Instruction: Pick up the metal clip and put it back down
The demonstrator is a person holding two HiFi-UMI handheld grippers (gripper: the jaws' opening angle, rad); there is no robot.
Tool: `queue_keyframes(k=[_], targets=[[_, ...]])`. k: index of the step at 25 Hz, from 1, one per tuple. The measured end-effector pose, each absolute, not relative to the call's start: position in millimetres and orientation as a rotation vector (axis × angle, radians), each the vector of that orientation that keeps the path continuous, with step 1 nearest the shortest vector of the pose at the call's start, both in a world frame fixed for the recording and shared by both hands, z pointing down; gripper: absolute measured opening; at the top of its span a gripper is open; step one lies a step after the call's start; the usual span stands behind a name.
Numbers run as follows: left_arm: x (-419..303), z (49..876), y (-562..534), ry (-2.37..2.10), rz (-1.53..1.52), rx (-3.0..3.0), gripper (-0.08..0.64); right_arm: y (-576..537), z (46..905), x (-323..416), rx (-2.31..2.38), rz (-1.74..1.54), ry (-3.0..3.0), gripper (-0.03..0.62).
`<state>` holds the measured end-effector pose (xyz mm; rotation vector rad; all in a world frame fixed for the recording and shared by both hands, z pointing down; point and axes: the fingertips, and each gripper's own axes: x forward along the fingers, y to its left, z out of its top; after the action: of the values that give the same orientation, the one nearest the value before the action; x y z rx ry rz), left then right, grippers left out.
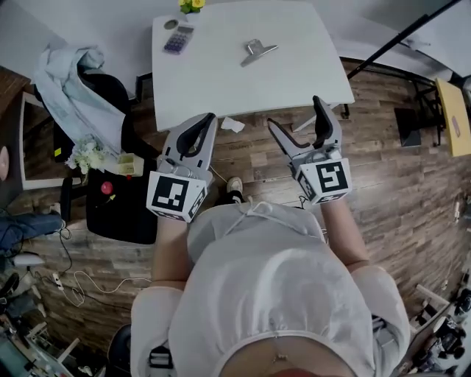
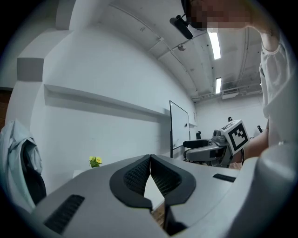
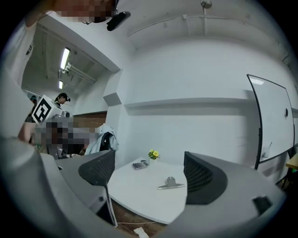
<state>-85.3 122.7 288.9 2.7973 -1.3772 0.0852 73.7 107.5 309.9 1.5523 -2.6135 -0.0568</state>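
Note:
The metal clip [image 1: 259, 51] lies flat on the white table [image 1: 221, 81], toward its far middle. It also shows between the jaws in the right gripper view as the clip [image 3: 171, 184], well ahead of them. My right gripper [image 1: 298, 118] hangs short of the table's near edge, open and holding nothing. In its own view the right gripper [image 3: 150, 173] has its pads wide apart. My left gripper [image 1: 206, 121] is beside it, also short of the table, shut with nothing in it. The left gripper [image 2: 150, 173] has its pads pressed together.
A calculator [image 1: 178, 38] and small yellow flowers [image 1: 191, 6] sit at the table's far left corner. To the left stands a black chair [image 1: 110, 96] draped with pale cloth. A paper scrap [image 1: 232, 124] lies on the wooden floor by the table edge. A whiteboard [image 3: 272, 121] stands at the right.

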Motion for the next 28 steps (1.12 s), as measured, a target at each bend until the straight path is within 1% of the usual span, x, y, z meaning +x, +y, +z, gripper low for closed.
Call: queue_keyframes(k=[11,15,23,28], targets=[[-109.0,314.2,14.2,-1.326,0.115,2.761,0.018,-7.0,345.5,59.2,1.562,0.087,-2.522,0.457],[-111.1,329.4,-18.3,-1.337,0.134,2.736,0.018,-45.6,364.3,53.6,1.5,0.124,-2.498,0.457],[-106.4,334.4,-101.7,-1.428,0.156,2.678,0.018,-136.3,391.4,48.5,1.337,0.199,-2.499,0.457],[-102.3,357.4,-146.4,-1.461,0.166,2.603,0.018,-178.9,431.9,44.6,1.203,0.294,-2.467,0.457]])
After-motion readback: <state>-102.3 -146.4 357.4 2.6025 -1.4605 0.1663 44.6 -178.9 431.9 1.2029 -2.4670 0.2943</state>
